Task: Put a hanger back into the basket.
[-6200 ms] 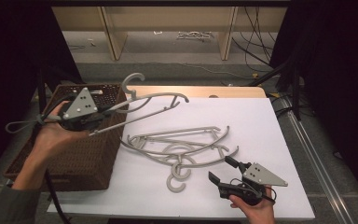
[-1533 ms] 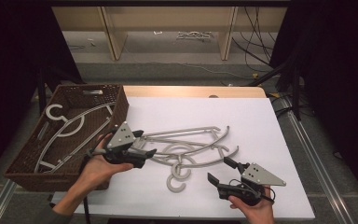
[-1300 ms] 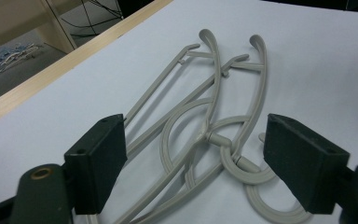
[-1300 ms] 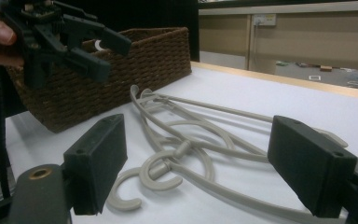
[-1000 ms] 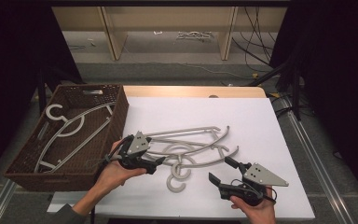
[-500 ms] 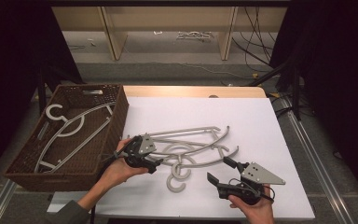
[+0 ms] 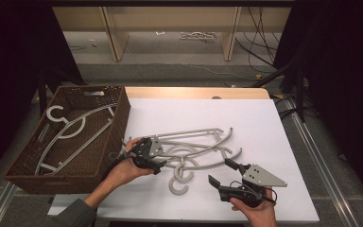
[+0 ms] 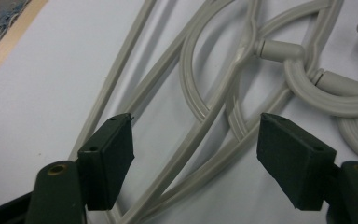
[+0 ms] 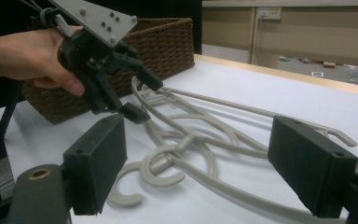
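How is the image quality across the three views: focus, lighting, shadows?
High view: evenly lit white table top, black surroundings, soft overall. Left gripper view: hangers fairly sharp with soft shadows, near jaws slightly blurred. Right gripper view: own jaws blurred, left gripper and wicker basket clearer.

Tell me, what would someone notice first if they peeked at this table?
Probably the tangle of grey hangers lying in the middle of the white table. The left tool hangs right over their left end, its jaws just closing around the bars without pinching yet. After that, the brown wicker basket on the left, with one hanger in it.
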Action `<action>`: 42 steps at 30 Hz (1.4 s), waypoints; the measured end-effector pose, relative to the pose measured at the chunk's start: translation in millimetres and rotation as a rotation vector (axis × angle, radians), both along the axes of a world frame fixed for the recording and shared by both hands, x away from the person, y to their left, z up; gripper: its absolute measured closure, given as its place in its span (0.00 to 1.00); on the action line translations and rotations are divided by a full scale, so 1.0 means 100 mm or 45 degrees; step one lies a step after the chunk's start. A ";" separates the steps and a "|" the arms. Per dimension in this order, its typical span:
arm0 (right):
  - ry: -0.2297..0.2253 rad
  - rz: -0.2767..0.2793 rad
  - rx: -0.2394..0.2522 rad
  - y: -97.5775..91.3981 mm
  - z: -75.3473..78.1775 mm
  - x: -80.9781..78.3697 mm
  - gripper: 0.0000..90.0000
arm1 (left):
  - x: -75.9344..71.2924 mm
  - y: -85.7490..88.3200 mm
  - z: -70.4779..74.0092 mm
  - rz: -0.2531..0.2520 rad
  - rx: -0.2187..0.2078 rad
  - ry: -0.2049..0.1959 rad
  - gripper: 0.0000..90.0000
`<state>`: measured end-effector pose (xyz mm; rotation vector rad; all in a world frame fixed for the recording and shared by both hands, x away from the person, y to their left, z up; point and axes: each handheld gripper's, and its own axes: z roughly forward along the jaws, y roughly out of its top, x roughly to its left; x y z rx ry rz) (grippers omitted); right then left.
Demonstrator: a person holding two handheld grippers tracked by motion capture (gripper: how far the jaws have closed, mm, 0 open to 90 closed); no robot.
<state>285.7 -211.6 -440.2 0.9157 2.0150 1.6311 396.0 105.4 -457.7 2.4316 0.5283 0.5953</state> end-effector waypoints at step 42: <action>0.001 0.025 -0.016 0.04 0.01 0.01 0.23 | 0.25 -0.24 -0.08 -0.244 0.323 0.029 0.84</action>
